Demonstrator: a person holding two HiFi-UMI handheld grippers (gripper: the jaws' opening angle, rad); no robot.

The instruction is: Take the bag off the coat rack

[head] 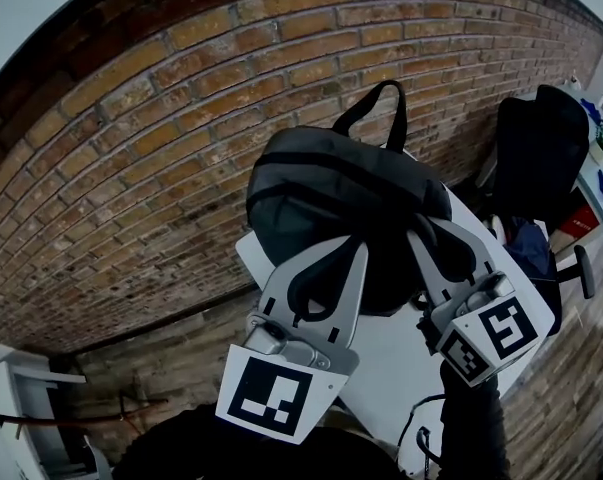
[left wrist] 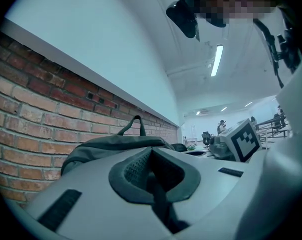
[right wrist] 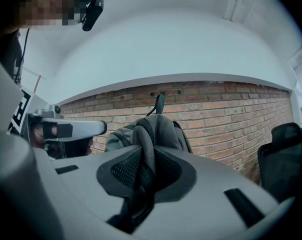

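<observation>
your left gripper [left wrist: 153, 173] had its two pads [left wrist: 133, 165] closed tight on one dark shoulder strap [left wrist: 161, 204], which ran down through the narrow slot between them. your right gripper [right wrist: 143, 171] did the same: its two pads [right wrist: 121, 170] were squeezed onto a second shoulder strap [right wrist: 145, 144], a grey fold that bunched up above the jaws. so you had two grippers, each clamped on one strap, and nothing else in either grip

both straps led up to one bag [head: 341, 193], a dark grey backpack. it hung between the two grippers, just past their tips, with its rounded body facing away from you. its single handle loop [right wrist: 160, 104] stood up at the top, and i couldn't tell whether that loop was hooked on anything

each gripper carried one marker cube: the left cube [head: 271, 396] sat low and near you, the right cube [head: 491, 333] a little further out to the side. from each gripper view you could see the other gripper beside the bag

below the bag and the grippers lay one white table [head: 401, 368]. behind the bag rose one brick wall [head: 131, 168] that filled most of the head view. one black office chair [head: 541, 148] stood off to the right of the bag, close to the wall and well apart from your right gripper
</observation>
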